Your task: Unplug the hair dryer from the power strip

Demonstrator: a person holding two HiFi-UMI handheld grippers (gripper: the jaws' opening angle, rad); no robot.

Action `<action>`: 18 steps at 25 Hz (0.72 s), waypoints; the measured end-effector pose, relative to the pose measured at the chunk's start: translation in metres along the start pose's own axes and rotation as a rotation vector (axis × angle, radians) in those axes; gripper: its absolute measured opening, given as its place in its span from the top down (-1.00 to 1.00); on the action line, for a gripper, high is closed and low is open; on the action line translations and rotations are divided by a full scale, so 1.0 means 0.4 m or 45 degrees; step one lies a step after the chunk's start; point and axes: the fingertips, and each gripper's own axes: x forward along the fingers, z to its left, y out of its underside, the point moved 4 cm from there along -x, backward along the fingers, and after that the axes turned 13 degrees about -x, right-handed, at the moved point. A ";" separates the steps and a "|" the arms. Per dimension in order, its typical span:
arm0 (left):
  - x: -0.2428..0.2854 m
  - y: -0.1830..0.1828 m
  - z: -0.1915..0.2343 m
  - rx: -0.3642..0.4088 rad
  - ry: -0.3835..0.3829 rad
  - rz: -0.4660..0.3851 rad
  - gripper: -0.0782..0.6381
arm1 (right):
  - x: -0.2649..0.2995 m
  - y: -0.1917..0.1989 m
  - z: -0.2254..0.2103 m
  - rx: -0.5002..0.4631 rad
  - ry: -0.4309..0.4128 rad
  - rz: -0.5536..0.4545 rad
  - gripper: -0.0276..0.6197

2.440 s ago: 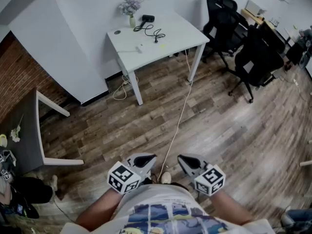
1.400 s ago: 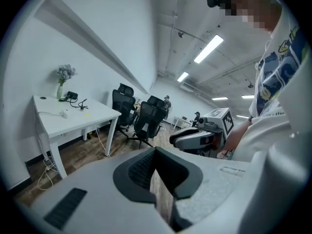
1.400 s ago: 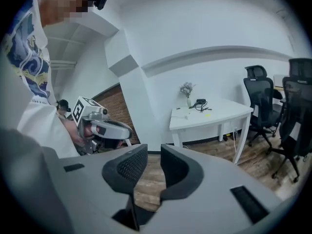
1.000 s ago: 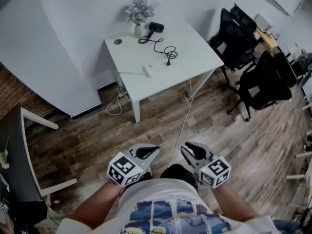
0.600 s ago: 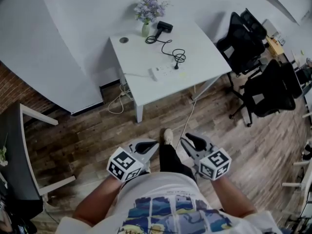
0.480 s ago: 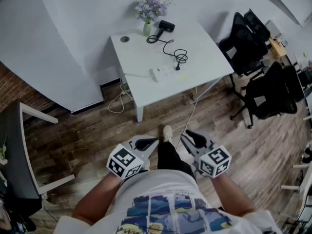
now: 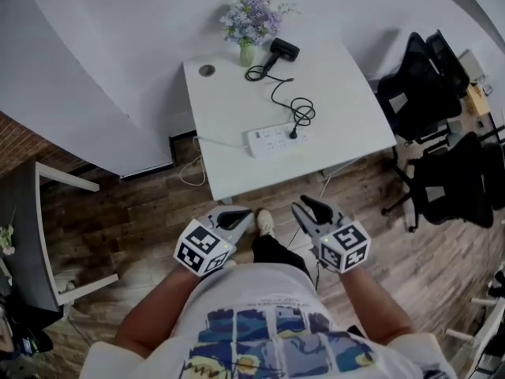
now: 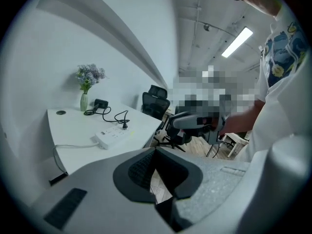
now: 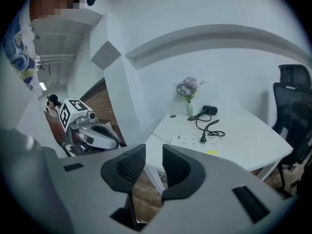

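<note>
Okay: plug (image 7: 293, 133) stands in power strip (image 7: 268, 140) toward the table's (image 7: 237, 101) near edge, nearer your right gripper (image 7: 306, 208), jaws just opening, empty; left gripper (image 7: 241, 215) pressed together.

One hair dryer (image 7: 282, 50), one power strip (image 7: 274, 138)

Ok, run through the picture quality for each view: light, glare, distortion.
Head view: even, soft light with no glare on the white table; straight wall lines bow from the wide lens. Left gripper view: a fisheye circle with black corners, and the ceiling light is blown out. Right gripper view: the same dark rim; the power strip is small but clear enough.
</note>
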 end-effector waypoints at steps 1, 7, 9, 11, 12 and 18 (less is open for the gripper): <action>0.026 -0.015 0.013 -0.005 -0.017 0.004 0.78 | 0.015 -0.001 -0.031 -0.013 -0.023 0.009 0.58; 0.163 -0.080 0.085 -0.052 -0.116 0.023 0.78 | 0.104 0.010 -0.200 -0.075 -0.141 0.056 0.53; 0.200 -0.095 0.109 -0.064 -0.151 0.028 0.78 | 0.137 0.018 -0.250 -0.080 -0.164 0.069 0.53; 0.235 -0.105 0.134 -0.081 -0.181 0.035 0.78 | 0.168 0.028 -0.295 -0.083 -0.179 0.086 0.53; 0.253 -0.109 0.146 -0.092 -0.195 0.040 0.78 | 0.184 0.032 -0.317 -0.087 -0.185 0.095 0.53; 0.341 -0.130 0.221 -0.129 -0.272 0.074 0.78 | 0.276 0.067 -0.424 -0.090 -0.228 0.140 0.51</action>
